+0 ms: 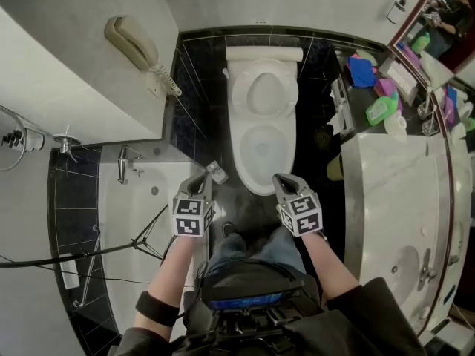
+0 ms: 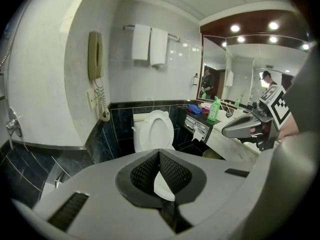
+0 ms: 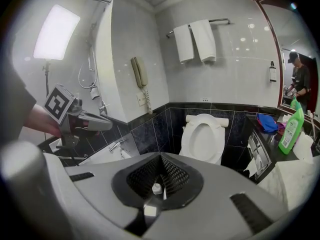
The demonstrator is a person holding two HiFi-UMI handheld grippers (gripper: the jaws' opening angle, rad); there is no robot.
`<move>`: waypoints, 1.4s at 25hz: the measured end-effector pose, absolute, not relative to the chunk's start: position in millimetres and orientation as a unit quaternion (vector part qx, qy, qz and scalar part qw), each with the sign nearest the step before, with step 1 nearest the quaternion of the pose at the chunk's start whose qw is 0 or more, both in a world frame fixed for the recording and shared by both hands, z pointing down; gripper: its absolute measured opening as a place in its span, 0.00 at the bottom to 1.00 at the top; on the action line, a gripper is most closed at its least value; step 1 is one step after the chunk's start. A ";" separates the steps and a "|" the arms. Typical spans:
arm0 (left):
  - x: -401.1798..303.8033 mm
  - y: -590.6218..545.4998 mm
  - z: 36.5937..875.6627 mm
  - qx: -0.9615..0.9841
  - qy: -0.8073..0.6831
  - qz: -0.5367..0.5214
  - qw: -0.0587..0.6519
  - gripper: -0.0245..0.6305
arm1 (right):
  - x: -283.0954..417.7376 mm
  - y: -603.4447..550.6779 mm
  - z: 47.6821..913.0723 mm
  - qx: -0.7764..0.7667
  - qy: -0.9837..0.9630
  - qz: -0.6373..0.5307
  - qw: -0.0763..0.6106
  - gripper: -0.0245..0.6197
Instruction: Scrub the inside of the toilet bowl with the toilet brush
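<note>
toilet bowl: white and open, straight ahead of the person, set against the black-tiled back wall.
cover: raised, leaning back on the cistern behind the bowl.
toilet brush: cannot be picked out for certain. a small grey-white thing stands on the dark floor just left of the toilet's front and may belong to it.
left gripper: held low at the toilet's front left, its tip just beside that grey-white thing. the jaws are pressed together with nothing between the pads.
right gripper: level with the left one, at the toilet's front right, with its tip near the bowl's rim. the pads meet at their tips and hold nothing. a small white bit shows through the gap below them, and what it is cannot be told.
person: both forearms reach toward the toilet from in front of it, with a jeans leg between them.
wall phone: on the pale wall left of the toilet, its coiled cord hanging.
towels: two white ones on a rail high above the cistern.
bathtub: left of the toilet, behind a black-tiled side, with a tap at the end nearer the toilet.
counter: pale stone, right of the toilet, with a basin set in it.
green bottle: on the dark shelf right of the toilet.
blue cloth: on the same shelf, nearer the back wall.
</note>
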State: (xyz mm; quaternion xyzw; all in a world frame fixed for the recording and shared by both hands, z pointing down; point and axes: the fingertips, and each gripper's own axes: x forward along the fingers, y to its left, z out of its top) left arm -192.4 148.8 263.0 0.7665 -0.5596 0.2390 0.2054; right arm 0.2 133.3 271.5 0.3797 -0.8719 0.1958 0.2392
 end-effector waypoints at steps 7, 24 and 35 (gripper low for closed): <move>-196.4 152.8 284.9 0.781 -0.524 0.262 0.217 0.04 | -19.8 146.6 292.9 0.356 -0.873 0.199 0.269 0.06; -192.3 163.8 407.2 0.719 -0.559 0.296 0.288 0.10 | -63.2 172.8 399.9 0.156 -0.913 0.192 0.324 0.06; -226.7 126.8 550.6 0.740 -0.464 0.379 0.306 0.38 | -119.3 147.0 518.6 0.154 -0.891 0.222 0.366 0.06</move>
